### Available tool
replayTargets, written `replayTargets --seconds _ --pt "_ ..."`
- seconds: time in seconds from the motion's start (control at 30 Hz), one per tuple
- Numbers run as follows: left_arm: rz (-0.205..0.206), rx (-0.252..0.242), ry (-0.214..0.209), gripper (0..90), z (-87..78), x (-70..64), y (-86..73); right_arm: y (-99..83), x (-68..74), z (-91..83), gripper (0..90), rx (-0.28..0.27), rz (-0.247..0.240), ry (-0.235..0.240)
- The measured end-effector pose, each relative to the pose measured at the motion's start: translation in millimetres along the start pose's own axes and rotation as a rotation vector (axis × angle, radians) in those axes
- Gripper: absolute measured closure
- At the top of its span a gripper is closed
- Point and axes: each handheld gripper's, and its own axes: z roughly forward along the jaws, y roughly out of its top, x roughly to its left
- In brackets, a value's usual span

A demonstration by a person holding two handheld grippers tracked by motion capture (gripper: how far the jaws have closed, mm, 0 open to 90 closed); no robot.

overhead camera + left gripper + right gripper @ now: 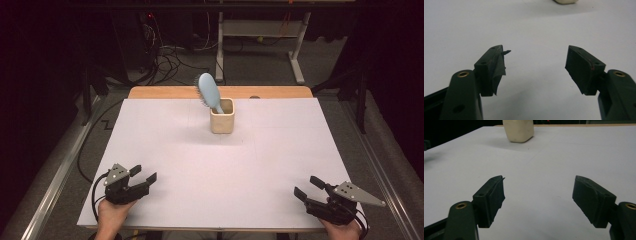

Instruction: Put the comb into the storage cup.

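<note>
A cream square cup [222,116] stands at the far middle of the white table. A light blue hairbrush [208,91] stands in it, handle down, head leaning left. The cup's base [564,1] peeks in at the top of the left gripper view, and its lower part [518,130] stands ahead in the right gripper view. My left gripper [142,174] rests at the near left corner, open, nothing between its jaws [535,66]. At the near right corner my right gripper [308,187] is open too and holds nothing [539,200].
The white sheet [220,165] covers a wooden table whose far edge [165,92] shows behind the cup. Beyond it are cables on the floor [165,62] and a white desk frame [260,40]. Dark stands flank both sides.
</note>
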Motion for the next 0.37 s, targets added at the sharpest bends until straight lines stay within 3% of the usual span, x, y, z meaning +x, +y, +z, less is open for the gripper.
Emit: replayTargets --seconds 0.37 --pt "0.001 0.000 -0.008 32.6 0.5 -0.4 0.0 0.2 -0.1 0.3 26.4 0.000 -0.002 0.000"
